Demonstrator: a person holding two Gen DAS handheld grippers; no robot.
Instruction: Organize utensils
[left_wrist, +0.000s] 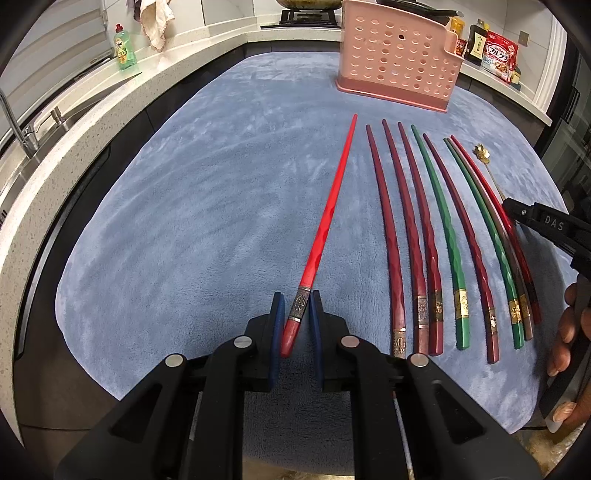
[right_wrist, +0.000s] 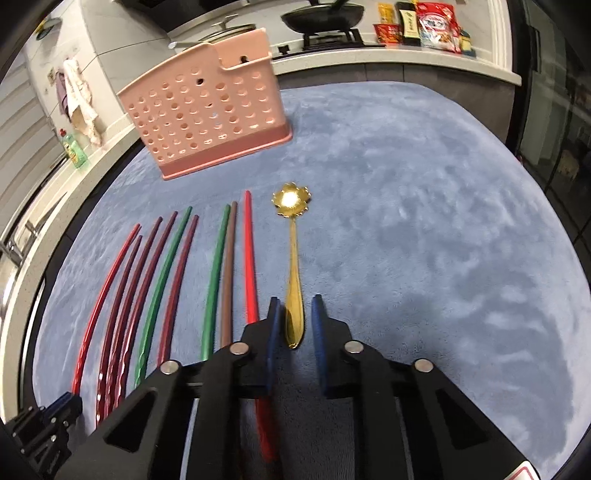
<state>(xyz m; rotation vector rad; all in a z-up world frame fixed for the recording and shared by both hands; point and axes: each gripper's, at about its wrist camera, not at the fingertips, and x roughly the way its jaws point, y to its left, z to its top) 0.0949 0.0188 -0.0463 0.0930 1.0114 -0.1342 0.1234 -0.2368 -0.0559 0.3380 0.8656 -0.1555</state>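
while the left hand-held gripper (left_wrist: 297, 321) sits with its blue pads just apart around the banded end of the bright red chopstick (left_wrist: 328, 218), not clearly clamped, the right hand-held gripper (right_wrist: 293, 325) gapes wide around the gold spoon (right_wrist: 293, 258) handle, untouched; pink holder (right_wrist: 207, 110) stands ahead.

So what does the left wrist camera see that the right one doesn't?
Only the left view shows the sink faucet and the left claw straddling the bright red chopstick, not yet shut. Only the right view shows the right claw open around the gold spoon handle and the pan. Both show the pink holder and the chopstick row.
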